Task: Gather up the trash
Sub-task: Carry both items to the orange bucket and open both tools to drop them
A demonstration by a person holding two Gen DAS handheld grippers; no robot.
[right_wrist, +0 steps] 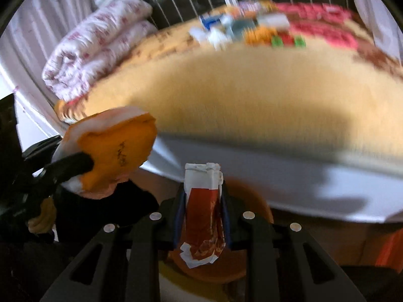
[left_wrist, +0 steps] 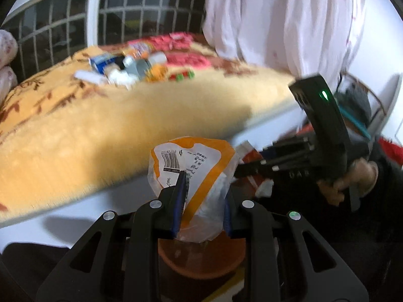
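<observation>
Beside the yellow-blanketed bed [left_wrist: 75,125], left tool [left_wrist: 201,196] pinches orange wrapper [left_wrist: 199,176], right tool [right_wrist: 201,201] red carton [right_wrist: 202,216].

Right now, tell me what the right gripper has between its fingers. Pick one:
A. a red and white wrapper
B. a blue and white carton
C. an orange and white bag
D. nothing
A: the right gripper is shut on a crumpled red and white wrapper; the orange and white bag is in the left gripper.
</observation>
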